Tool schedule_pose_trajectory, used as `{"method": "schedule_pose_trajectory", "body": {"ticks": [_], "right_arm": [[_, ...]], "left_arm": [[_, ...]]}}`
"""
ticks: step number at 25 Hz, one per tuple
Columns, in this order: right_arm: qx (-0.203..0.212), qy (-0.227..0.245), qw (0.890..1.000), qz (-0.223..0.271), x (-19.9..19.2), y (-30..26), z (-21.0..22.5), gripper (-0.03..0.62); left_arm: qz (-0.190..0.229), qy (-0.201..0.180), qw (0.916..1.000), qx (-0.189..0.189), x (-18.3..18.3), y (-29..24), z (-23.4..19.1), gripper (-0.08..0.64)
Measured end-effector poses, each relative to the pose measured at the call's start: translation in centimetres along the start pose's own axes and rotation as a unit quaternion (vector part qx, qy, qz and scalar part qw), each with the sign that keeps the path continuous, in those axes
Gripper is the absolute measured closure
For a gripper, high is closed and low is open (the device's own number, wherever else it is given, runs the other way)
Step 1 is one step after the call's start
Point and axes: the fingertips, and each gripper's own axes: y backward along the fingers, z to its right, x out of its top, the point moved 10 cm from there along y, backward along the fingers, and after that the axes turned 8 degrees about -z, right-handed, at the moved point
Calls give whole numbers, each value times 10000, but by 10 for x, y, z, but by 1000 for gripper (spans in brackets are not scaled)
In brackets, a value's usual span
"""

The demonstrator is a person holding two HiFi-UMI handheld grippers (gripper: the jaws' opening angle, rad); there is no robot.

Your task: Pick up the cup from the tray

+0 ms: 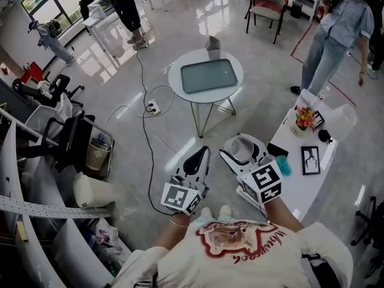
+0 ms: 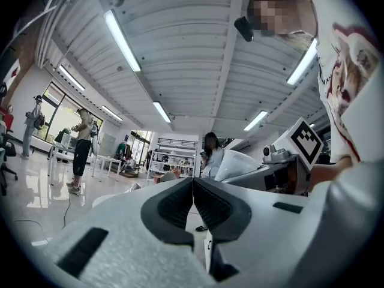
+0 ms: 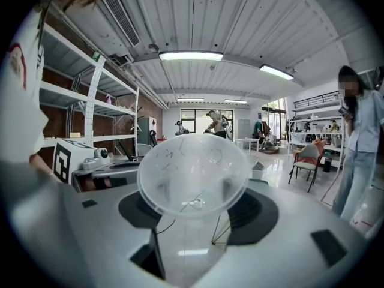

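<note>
We judge the pick-up itself to be done. The right tongs (image 1: 242, 151) are closed on a clear plastic cup (image 3: 193, 171), their two pads pressing its sides and its open mouth facing the right gripper view's camera. The cup sits up in the air close to the person's body, well apart from the round surface (image 1: 179, 86) ahead. The green tray (image 1: 209, 75) on that surface lies bare, with nothing on it that we can make out. The left tongs (image 2: 192, 188) are closed with the pads meeting and nothing between them, held just beside the right ones.

The task sentence asks for nothing more, so we think the next move only calls for a steady, gentle grip, since a thin cup could buckle or slip if squeezed unevenly.
</note>
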Motion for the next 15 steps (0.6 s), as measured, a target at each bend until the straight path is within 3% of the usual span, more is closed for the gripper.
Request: {"method": "schedule_pose_trajectory", "body": {"ticks": [15], "right_arm": [[-125,-255,9989,362,0,11,-42,296]], "left_arm": [[121,143,9997,-131,3,42,3,545]]}}
